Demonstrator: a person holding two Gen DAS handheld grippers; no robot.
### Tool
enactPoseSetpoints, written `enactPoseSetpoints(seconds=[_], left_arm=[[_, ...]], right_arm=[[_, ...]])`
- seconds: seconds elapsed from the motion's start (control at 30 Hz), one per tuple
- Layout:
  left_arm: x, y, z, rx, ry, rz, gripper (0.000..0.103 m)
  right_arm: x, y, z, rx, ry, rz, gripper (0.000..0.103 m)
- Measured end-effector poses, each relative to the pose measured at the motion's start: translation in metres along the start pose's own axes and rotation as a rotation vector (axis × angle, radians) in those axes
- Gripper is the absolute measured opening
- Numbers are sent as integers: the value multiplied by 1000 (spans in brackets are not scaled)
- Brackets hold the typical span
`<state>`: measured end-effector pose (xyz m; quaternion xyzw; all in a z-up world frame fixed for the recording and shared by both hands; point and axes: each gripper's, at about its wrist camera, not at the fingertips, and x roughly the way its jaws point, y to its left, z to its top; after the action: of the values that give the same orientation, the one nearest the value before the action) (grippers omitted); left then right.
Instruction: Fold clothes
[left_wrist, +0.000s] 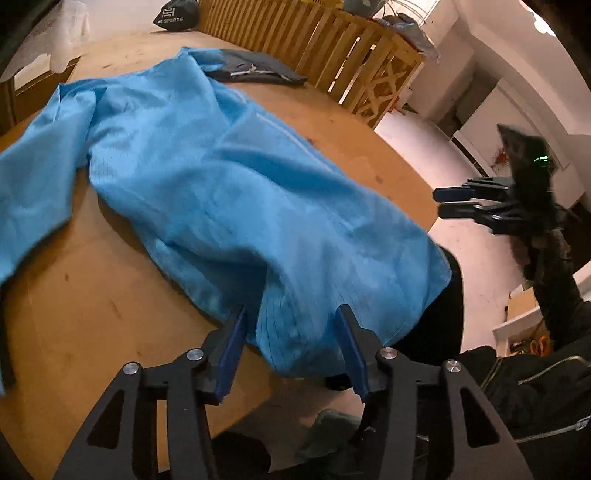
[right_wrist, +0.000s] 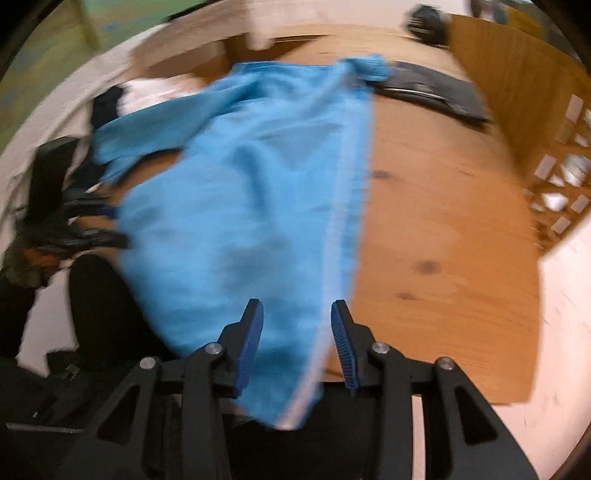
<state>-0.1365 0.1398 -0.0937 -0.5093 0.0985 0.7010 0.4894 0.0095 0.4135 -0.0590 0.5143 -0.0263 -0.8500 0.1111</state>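
Note:
A bright blue garment lies spread and wrinkled across the round wooden table, its near hem hanging over the table's front edge. My left gripper stands open over that hem, the cloth lying between its blue pads without being pinched. The right wrist view is blurred: the same blue garment runs down to my right gripper, which is open too, with the pale-edged corner of the hem between its fingers. The right gripper also shows off the table's right side, and the left gripper at the garment's left edge.
A dark folded garment lies at the table's far side next to a slatted wooden fence. A black sports bag sits beyond the table. A person's dark clothing is close at the near right.

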Motion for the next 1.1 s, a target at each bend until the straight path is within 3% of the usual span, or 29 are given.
enactPoseSetpoints(seconds=[0.07, 0.13, 0.17, 0.27, 0.3, 0.37, 0.5, 0.63, 0.7, 0.9, 1.03, 1.1], left_arm=[[11, 0, -3, -24, 17, -8, 50], [19, -3, -2, -45, 44, -30, 37], [21, -7, 2, -56, 65, -62, 26], [9, -25, 27, -75, 53, -140, 27], [-1, -34, 42, -73, 31, -153, 36], [-14, -49, 61, -22, -5, -116, 51], [-21, -66, 74, 66, 3, 56, 52], [-15, -55, 34, 87, 35, 231, 52], [-11, -46, 3, 30, 51, 250, 52], [27, -37, -63, -102, 117, 139, 52], [61, -36, -67, -157, 124, 106, 52], [66, -38, -63, -164, 97, 85, 44]], right_arm=[[6, 15, -6, -58, 15, 46, 41], [17, 24, -11, -106, 47, 25, 42], [26, 26, -11, -126, 64, -6, 42], [43, 16, -12, -140, 103, -128, 42], [40, 13, -10, -134, 92, -134, 42], [33, 8, -7, -121, 68, -141, 42], [7, 33, 5, -174, 13, -37, 43], [20, 53, 15, -251, 24, -29, 47], [37, 54, 19, -275, 55, -51, 47], [84, 38, 23, -280, 161, -110, 47], [88, 24, 23, -240, 186, -93, 47], [84, 20, 21, -229, 183, -93, 47]])
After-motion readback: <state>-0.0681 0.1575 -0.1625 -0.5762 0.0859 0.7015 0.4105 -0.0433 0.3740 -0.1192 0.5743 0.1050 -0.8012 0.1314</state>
